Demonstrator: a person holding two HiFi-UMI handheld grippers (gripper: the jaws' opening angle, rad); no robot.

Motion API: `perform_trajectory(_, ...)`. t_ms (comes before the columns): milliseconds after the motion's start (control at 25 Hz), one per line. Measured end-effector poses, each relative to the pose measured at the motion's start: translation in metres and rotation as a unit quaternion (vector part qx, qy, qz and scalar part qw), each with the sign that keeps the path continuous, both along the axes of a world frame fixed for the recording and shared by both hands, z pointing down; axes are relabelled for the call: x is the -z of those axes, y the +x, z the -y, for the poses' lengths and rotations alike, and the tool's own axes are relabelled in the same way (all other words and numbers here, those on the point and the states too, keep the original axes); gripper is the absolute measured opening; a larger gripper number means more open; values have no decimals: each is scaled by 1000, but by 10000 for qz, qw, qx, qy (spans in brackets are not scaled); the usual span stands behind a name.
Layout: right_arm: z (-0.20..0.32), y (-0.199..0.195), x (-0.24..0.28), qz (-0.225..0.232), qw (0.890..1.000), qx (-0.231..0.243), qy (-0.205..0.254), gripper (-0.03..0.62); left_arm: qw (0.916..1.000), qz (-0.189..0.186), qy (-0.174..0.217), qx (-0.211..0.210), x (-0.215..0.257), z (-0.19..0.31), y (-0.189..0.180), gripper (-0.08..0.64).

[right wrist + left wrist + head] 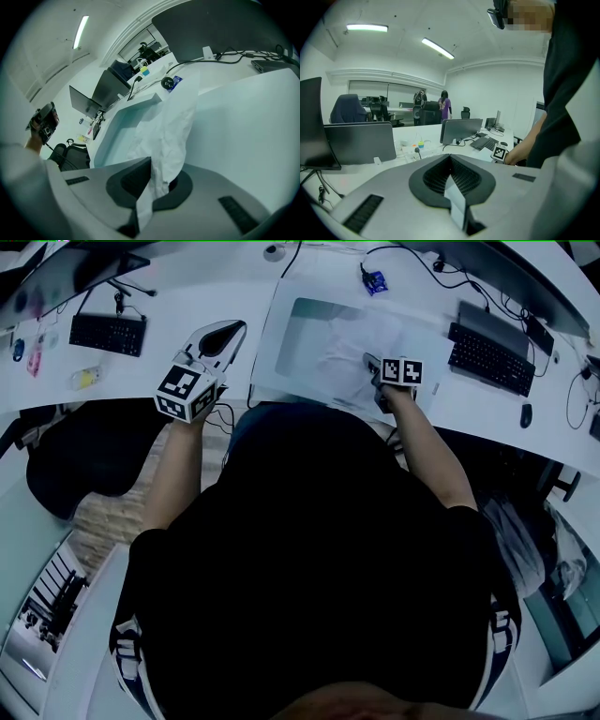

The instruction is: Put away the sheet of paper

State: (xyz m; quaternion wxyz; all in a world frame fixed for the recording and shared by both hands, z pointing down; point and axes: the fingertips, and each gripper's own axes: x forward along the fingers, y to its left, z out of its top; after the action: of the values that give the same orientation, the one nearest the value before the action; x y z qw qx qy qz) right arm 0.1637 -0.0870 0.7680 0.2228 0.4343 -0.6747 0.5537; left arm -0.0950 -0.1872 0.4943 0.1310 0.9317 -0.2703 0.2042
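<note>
A crumpled white sheet of paper (349, 345) lies in a wide, shallow white tray (277, 360) on the desk in front of the person. My right gripper (373, 363) rests at the sheet's near right edge. In the right gripper view the jaws (157, 176) are shut on the paper (166, 126), which rises creased out of the pads toward the tray's wall (123, 108). My left gripper (234, 330) hangs over the desk to the left of the tray, apart from it. Its jaws (450, 159) meet with nothing from the desk between them.
A black keyboard (108, 334) lies at the far left and another keyboard (490, 358) with a mouse (526, 414) at the right. Cables and a small blue item (375, 281) lie behind the tray. A black chair (82, 460) stands lower left. Two people (444, 104) stand far off.
</note>
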Motion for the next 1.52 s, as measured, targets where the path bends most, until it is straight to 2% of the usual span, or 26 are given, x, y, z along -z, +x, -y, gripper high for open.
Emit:
perform_trajectory(800,21,-34,-4,412,9991,82,-111,14,9999,25,-109,39,-8,1,2,20)
perform_trajectory(1160,27,-59,-7,505,9983,230,-186,14,9998,42,-174,64,-12,2,-4,21)
perform_trajectory(1520,37,-78,-8,700,9971,179,-251,14,9996,48,-243,107,-15,2,-11,20)
